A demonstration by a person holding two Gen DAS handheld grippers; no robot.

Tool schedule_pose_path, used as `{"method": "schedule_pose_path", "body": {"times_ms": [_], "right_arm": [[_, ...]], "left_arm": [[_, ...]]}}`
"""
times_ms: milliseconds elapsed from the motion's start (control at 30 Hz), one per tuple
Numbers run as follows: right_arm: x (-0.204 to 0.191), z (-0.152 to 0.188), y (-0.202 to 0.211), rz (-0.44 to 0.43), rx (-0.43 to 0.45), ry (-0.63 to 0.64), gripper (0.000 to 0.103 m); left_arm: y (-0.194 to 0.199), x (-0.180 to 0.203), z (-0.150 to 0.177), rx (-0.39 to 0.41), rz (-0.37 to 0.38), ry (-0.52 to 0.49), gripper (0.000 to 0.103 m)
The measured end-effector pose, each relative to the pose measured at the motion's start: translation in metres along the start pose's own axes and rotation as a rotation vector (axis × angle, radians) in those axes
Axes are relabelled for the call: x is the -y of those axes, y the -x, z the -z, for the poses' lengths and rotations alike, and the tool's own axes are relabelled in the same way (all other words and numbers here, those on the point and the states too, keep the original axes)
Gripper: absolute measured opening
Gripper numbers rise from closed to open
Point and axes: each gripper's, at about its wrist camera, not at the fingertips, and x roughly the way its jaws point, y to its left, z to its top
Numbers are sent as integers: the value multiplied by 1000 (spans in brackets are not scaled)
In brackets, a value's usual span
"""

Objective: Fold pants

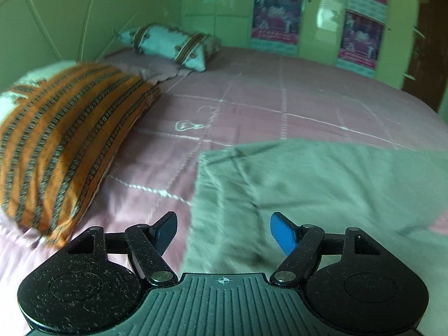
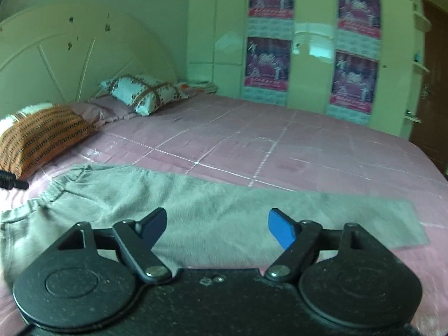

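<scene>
Grey fuzzy pants (image 2: 173, 201) lie flat on the pink bed, waistband at the left, legs stretched to the right where the hem (image 2: 403, 224) ends. In the left wrist view the pants (image 1: 308, 184) fill the lower right, with the waistband edge running down the middle. My left gripper (image 1: 224, 233) is open and empty, just above the waistband end. My right gripper (image 2: 215, 229) is open and empty, above the middle of the pant leg. A black part of the left gripper (image 2: 11, 182) shows at the far left of the right wrist view.
An orange striped pillow (image 1: 64, 145) lies close to the left of the pants. A light patterned pillow (image 2: 140, 92) sits at the headboard. The pink quilted bedspread (image 2: 252, 140) stretches beyond the pants. A wardrobe with posters (image 2: 308, 42) stands behind the bed.
</scene>
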Motion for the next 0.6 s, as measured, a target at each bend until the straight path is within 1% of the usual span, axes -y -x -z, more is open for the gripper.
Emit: {"method": "schedule_pose_path", "body": {"times_ms": [67, 133, 267, 367, 433, 500, 567, 600], "right_arm": [[0, -8, -31, -24, -18, 21, 66], [-1, -16, -64, -32, -44, 50, 64], [-1, -26, -131, -74, -105, 97, 55], [-3, -33, -173, -111, -143, 162, 53], [-3, -36, -197, -118, -152, 218, 53], [-2, -39, -217, -155, -164, 244, 53], [-1, -40, -232, -173, -177, 252, 53], [1, -40, -238, -186, -183, 246, 53]], "left_arm": [[-31, -8, -10, -31, 12, 13, 74], [-62, -12, -20, -53, 13, 16, 74], [-116, -17, -33, -119, 41, 45, 75], [-142, -17, -47, -145, 78, 67, 75], [-156, -12, -56, -146, 89, 35, 75], [-164, -10, -64, -141, 86, 22, 75], [-173, -6, -70, -127, 103, 29, 75], [-179, -5, -70, -138, 112, 26, 74]]}}
